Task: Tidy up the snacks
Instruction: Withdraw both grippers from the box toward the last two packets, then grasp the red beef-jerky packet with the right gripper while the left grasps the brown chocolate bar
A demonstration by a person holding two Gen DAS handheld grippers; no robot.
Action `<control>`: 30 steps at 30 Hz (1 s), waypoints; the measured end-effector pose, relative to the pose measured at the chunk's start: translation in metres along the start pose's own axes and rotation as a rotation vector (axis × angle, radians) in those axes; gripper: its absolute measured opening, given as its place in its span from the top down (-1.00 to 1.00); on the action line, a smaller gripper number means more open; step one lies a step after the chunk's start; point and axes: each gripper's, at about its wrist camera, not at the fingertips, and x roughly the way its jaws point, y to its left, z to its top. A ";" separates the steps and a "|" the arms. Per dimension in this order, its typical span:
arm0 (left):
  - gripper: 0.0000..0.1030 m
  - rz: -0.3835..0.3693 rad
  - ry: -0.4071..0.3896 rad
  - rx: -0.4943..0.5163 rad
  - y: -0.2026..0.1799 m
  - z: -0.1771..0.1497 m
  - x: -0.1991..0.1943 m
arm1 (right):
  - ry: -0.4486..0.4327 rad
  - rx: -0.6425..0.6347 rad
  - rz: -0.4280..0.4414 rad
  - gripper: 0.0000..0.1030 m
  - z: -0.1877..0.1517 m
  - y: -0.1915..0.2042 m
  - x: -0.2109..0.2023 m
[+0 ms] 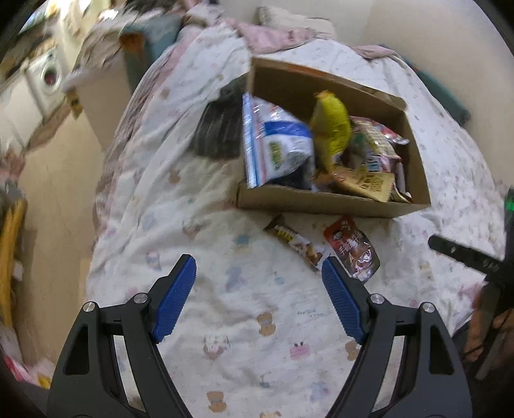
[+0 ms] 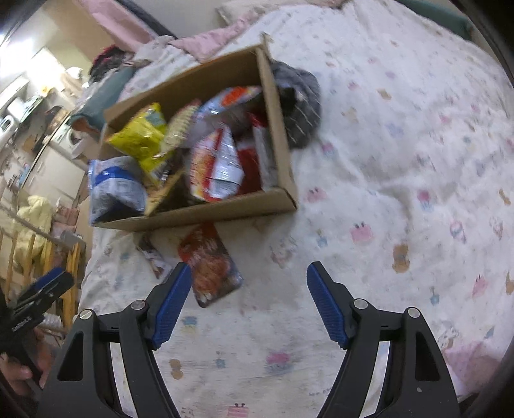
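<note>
A cardboard box (image 1: 327, 202) on the bed holds several snack bags, among them a yellow bag (image 1: 331, 125) and a blue-and-white bag (image 1: 276, 141). The box also shows in the right wrist view (image 2: 205, 215). Two packets lie on the quilt in front of it: a red packet (image 1: 353, 250) and a slim brown bar packet (image 1: 295, 241). My left gripper (image 1: 258, 270) is open and empty above the quilt, its right finger beside the red packet. My right gripper (image 2: 247, 276) is open and empty, its left finger next to the red packet (image 2: 212, 267).
A dark grey cloth (image 1: 218, 125) lies against the box's left side. The patterned quilt (image 1: 257, 321) covers the bed, with pink bedding and a pillow (image 1: 289, 19) at the far end. The bed's left edge drops to the floor (image 1: 57, 193).
</note>
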 end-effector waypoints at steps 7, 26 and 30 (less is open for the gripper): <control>-0.52 0.001 0.031 -0.048 0.013 0.002 0.003 | 0.112 -0.005 -0.008 -0.82 0.008 0.022 0.048; -0.52 0.029 0.096 -0.020 0.018 -0.005 0.023 | 0.250 -0.386 -0.186 -0.26 0.003 0.101 0.136; -0.52 0.029 0.096 -0.021 0.010 -0.003 0.026 | 0.253 -0.357 -0.140 0.08 -0.001 0.095 0.125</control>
